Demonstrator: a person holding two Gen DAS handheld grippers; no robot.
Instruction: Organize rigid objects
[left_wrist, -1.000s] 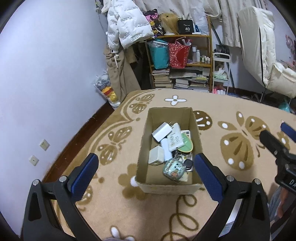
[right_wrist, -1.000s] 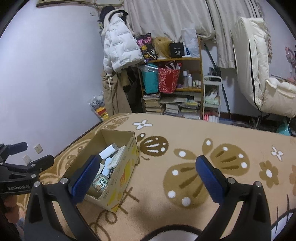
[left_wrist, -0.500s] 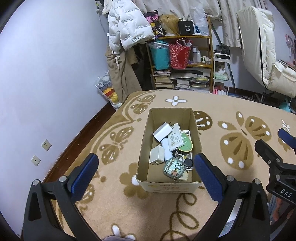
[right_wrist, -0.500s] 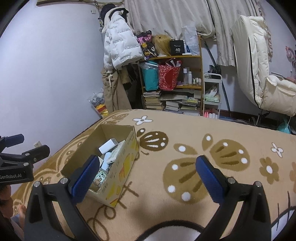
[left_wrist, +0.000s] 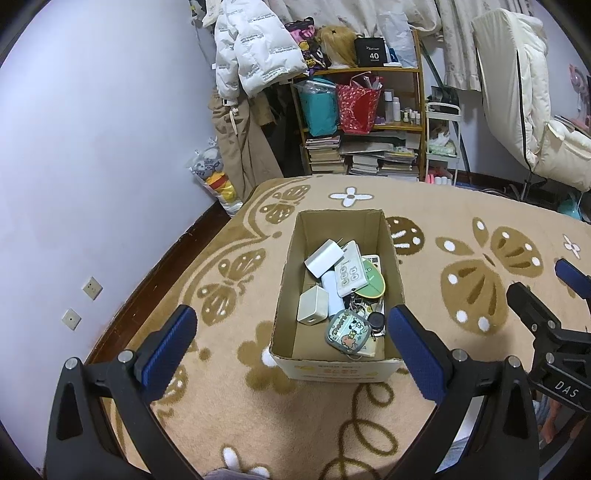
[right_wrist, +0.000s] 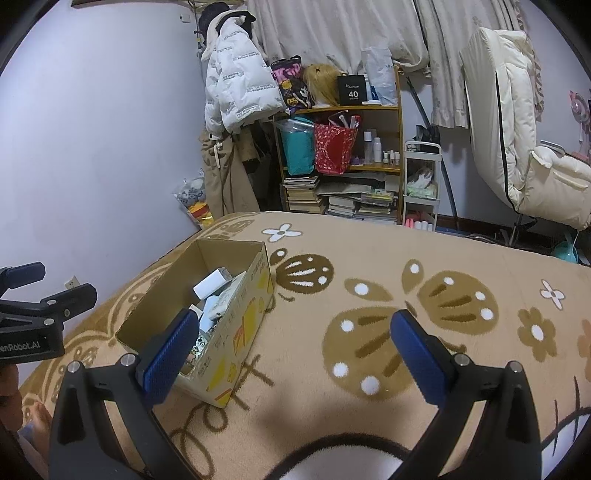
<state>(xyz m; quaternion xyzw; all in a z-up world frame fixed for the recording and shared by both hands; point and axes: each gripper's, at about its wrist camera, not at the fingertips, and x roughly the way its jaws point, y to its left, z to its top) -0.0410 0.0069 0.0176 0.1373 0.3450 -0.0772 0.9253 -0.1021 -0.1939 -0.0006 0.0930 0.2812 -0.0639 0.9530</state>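
Change since a second ago: my left gripper (left_wrist: 291, 347) has drawn back and up a little from the cardboard box (left_wrist: 288, 295); the box sits lower and smaller between its fingers, contents unmoved. My right gripper (right_wrist: 290, 349) has lifted slightly over the same carpet patch.

Left gripper: fingers spread wide, holding nothing, hovering over the box's near end.
Right gripper: fingers spread wide, holding nothing, right of the box, above the brown butterfly motif.

Box: open-topped, on the patterned carpet (left_wrist: 461, 236). Inside: white charger (left_wrist: 323, 257) at the far end, white power strip (left_wrist: 349, 271) just beside it, green round item (left_wrist: 373, 282) under the strip's right edge, white cube adapter (left_wrist: 313, 304) on the left, cartoon-print case (left_wrist: 347, 331) at the near end, small black item (left_wrist: 376, 318) touching it.

Beyond the box: bookshelf (left_wrist: 369, 122), white puffer jacket (left_wrist: 255, 55), plush toys (left_wrist: 216, 177) by the wall. Nothing lies between either gripper and the box.
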